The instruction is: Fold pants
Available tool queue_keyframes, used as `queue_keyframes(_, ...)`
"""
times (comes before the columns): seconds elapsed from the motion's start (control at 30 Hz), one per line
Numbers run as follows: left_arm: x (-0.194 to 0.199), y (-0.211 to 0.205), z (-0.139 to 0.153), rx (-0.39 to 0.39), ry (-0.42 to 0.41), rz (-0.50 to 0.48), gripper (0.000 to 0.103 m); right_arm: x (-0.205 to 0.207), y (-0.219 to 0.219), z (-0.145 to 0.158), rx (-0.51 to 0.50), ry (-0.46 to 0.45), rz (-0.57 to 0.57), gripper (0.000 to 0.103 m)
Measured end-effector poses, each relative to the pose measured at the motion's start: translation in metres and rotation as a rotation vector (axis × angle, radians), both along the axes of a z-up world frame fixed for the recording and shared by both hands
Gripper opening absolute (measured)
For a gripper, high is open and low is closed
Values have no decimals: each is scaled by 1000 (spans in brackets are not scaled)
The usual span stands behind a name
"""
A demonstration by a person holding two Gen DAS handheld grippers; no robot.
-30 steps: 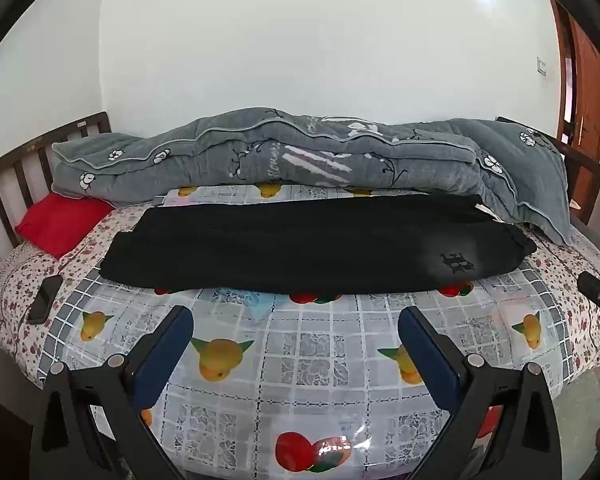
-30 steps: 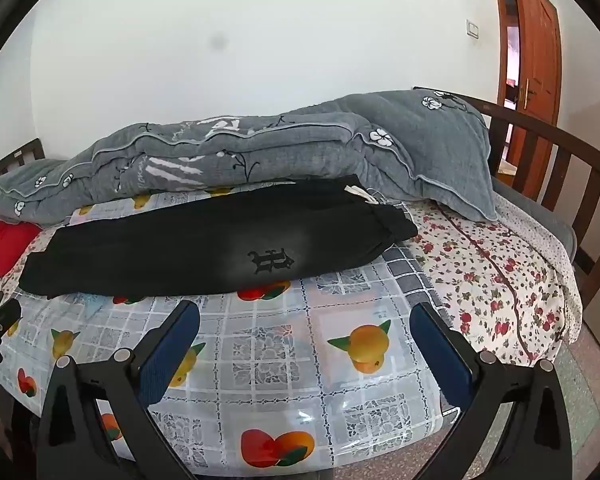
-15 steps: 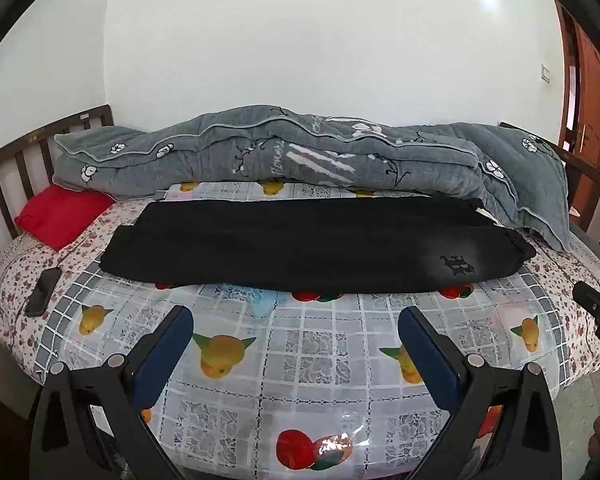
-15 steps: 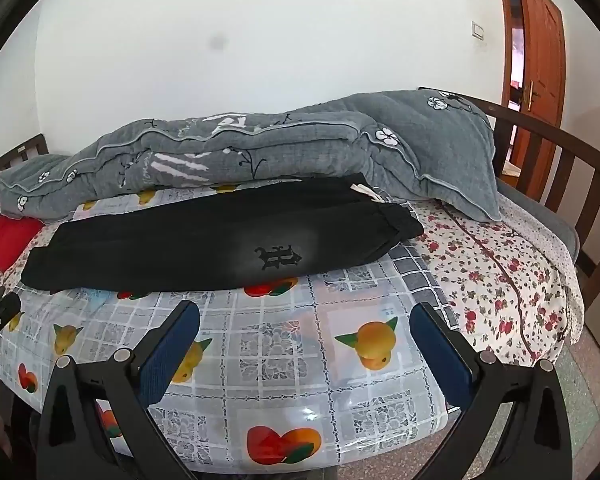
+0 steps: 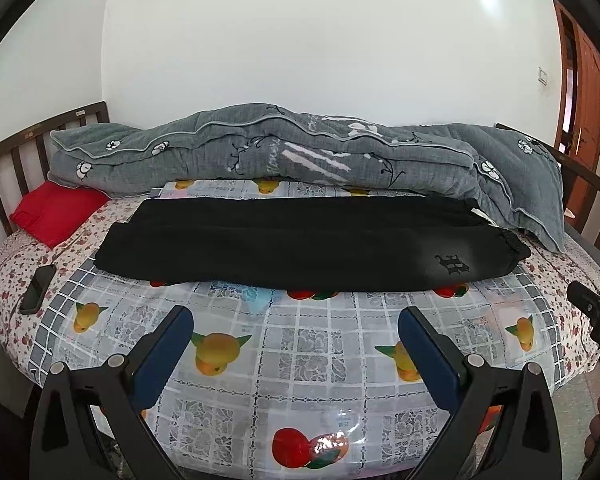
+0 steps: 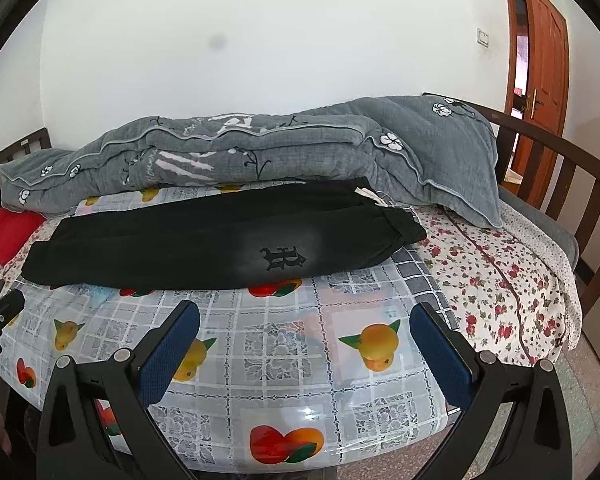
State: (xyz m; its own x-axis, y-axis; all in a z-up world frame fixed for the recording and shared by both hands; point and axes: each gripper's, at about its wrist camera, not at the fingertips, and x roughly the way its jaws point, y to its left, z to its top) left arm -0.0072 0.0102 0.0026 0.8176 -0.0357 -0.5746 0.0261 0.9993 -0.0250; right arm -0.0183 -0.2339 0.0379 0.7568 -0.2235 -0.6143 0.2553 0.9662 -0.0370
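Both sets of jaws stand wide apart and empty: the left gripper [image 5: 294,332] and right gripper [image 6: 306,332] hang low in their frames over the fruit-print cover [image 5: 300,360], short of the cloth. Across mid-frame lie the black pants [image 5: 300,248], one leg over the other, waistband at the right, ready for a crosswise fold. A grey quilt [image 5: 280,156] is bunched behind them, out of the way

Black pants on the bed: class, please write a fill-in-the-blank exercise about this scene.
1. The black pants lie on a plastic cover printed with ____.
2. Behind the pants lies a folded ____ quilt.
3. The pillow by the headboard is ____.
4. Both grippers, left gripper and right gripper, are ____.

Missing words: fruit; grey; red; open
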Motion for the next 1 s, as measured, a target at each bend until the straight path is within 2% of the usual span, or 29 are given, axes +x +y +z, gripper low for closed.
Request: queue_keyframes(1.0,0,0,0,-6,10,-1,103,-4,3,9,-16,-9,0,103)
